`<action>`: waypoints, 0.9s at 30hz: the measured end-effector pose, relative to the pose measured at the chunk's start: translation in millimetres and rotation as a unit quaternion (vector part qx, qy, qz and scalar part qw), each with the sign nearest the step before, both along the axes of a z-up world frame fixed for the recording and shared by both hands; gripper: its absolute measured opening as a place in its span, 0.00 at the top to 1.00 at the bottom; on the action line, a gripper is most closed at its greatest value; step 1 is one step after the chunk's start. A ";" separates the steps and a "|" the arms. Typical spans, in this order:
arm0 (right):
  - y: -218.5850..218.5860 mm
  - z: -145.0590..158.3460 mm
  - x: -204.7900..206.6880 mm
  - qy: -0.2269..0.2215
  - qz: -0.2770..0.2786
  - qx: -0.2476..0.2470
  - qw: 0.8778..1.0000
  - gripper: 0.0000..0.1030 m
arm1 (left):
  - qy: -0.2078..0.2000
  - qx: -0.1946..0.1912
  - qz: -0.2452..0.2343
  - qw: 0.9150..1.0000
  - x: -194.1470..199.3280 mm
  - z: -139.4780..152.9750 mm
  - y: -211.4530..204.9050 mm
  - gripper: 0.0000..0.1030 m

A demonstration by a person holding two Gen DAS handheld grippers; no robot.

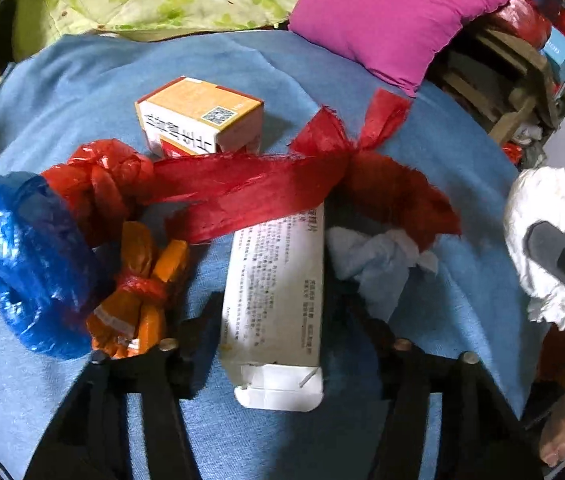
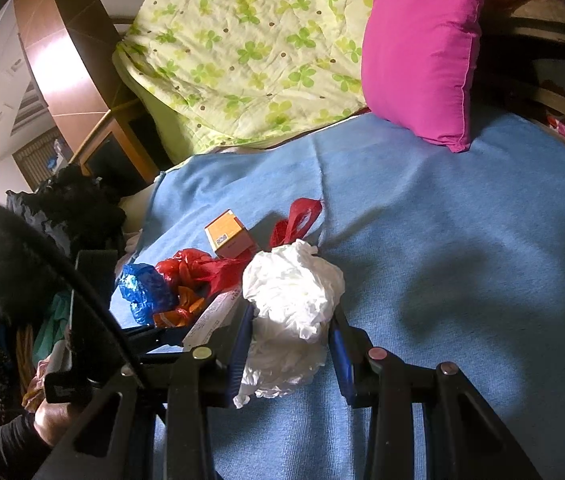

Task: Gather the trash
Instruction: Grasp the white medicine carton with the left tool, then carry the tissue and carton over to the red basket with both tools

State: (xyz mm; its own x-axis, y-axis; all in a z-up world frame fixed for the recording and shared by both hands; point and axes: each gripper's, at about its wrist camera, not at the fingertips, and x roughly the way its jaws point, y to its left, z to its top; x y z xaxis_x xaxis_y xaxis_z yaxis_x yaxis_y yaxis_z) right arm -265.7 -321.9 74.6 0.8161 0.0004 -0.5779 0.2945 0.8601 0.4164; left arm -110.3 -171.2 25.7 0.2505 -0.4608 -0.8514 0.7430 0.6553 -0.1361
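On the blue cloth (image 1: pixel 82 92), a long white printed carton (image 1: pixel 274 292) was clamped across its stiff sides by the left gripper (image 1: pixel 278 316); light, crushable. A crumpled white tissue wad (image 2: pixel 292 300), soft and weightless, was squeezed by the right gripper (image 2: pixel 290 344).

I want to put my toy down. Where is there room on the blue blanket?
The blue blanket is bare below the pink pillow. It is crowded around the orange box, red bag and blue bag.
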 end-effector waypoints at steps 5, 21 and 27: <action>5.5 -1.9 2.7 0.006 0.005 -0.007 1.000 0.62 | 0.001 -0.011 0.038 0.999 -6.4 3.9 20.1 0.60; 37.1 -12.0 8.9 0.044 0.029 -0.066 0.996 0.62 | -0.093 -0.015 0.133 0.987 -88.4 34.9 128.9 0.61; 43.3 -6.9 7.4 0.055 0.036 -0.084 0.994 0.62 | -0.106 -0.023 0.190 0.976 -100.5 49.6 145.2 0.61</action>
